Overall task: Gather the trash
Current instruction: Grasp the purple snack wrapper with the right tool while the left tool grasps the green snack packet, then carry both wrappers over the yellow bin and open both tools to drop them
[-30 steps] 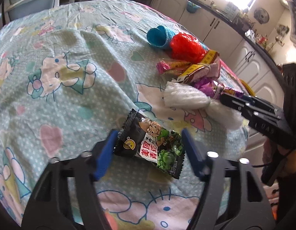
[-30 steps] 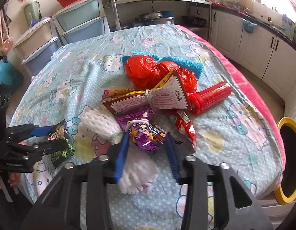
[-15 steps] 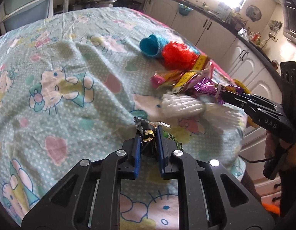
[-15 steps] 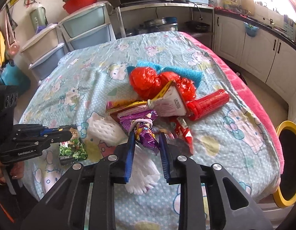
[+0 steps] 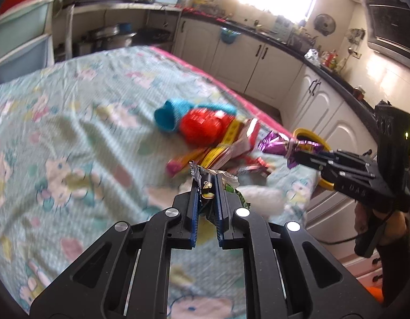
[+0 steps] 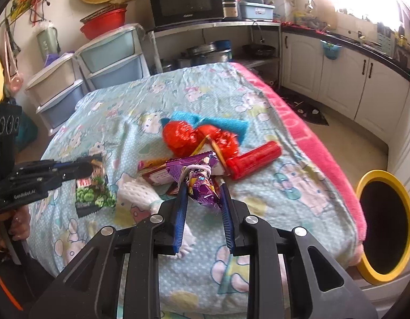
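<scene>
Crinkly foil made both catches feather-light, limp and slippery. The left gripper point(image 5: 207, 186) was pinched narrow on the top edge of the green-pea snack packet point(image 6: 92, 186), which dangled below its fingers. The right gripper point(image 6: 203, 196) clamped the purple wrapper point(image 6: 202, 183) at its banded waist, the firmest hold.

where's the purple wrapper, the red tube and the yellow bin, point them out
purple wrapper point(image 6: 202, 183), right wrist view, on its crinkled foil body between the claw fingers
red tube point(image 6: 254, 160), right wrist view, on the middle of its barrel
yellow bin point(image 6: 364, 183), right wrist view, on the left side of its yellow rim
</scene>
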The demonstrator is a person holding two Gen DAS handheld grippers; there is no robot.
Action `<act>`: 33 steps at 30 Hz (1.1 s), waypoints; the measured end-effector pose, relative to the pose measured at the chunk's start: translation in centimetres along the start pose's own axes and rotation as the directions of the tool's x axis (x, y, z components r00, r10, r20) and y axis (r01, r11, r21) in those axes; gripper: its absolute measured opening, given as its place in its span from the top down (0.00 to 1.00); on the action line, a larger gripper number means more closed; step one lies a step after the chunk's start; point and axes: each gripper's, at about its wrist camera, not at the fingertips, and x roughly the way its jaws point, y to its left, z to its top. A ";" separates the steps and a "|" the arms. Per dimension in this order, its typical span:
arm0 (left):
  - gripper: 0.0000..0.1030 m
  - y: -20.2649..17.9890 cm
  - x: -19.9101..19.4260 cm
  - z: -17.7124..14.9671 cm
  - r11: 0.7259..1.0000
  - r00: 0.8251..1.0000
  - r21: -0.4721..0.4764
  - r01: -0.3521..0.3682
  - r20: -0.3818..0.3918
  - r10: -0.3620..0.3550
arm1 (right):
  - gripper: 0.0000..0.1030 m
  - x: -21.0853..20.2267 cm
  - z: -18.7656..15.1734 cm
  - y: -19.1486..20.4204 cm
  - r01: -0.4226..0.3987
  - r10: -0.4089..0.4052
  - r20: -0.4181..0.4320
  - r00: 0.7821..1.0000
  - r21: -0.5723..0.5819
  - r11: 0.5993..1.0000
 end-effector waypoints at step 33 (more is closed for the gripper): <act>0.94 -15.6 7.4 8.0 0.958 0.973 0.180 0.223 0.027 -0.231 | 0.77 -11.4 -0.3 -12.0 0.272 -0.318 0.165 0.934 0.249 0.929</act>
